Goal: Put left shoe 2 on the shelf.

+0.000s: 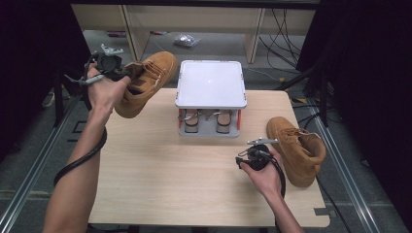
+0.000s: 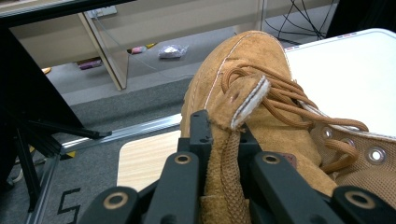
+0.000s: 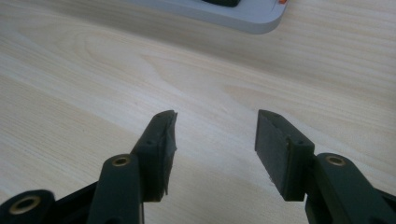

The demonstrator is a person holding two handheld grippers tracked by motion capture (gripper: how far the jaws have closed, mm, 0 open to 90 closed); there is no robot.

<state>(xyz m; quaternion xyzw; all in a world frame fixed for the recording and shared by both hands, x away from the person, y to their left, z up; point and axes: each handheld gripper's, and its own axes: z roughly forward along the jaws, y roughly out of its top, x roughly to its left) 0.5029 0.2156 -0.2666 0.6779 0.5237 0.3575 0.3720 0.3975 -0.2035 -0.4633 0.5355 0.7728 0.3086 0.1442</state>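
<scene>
1. The left claw point(image 1: 127, 74) holds one tan boot point(image 1: 145, 82) up in the air over the far left corner of the worktop point(image 1: 160, 179). In the left gripper view its jaws are pressed together on the heel tab and back edge of that boot point(image 2: 261, 93), whose toe points away toward the white lid.
2. The second boot point(image 1: 297, 148) stands at the right edge of the worktop, toe toward the far side, untouched.
3. The right claw point(image 1: 245, 156) rests low just left of that boot; in the right gripper view its jaws are spread with nothing between them, above bare wood.
4. A rack with a white lid point(image 1: 210, 85) sits at the far middle of the worktop, with a pair of sandals point(image 1: 206, 120) on its lower shelf.
5. Judgement: the work looks about half begun. One boot is lifted and not yet set down anywhere; the other is still to be picked up.
6. The worktop is pale wood grain and otherwise bare. Beyond it are grey floor, a light wooden frame, loose cables and a small plastic bag point(image 1: 186, 40).
</scene>
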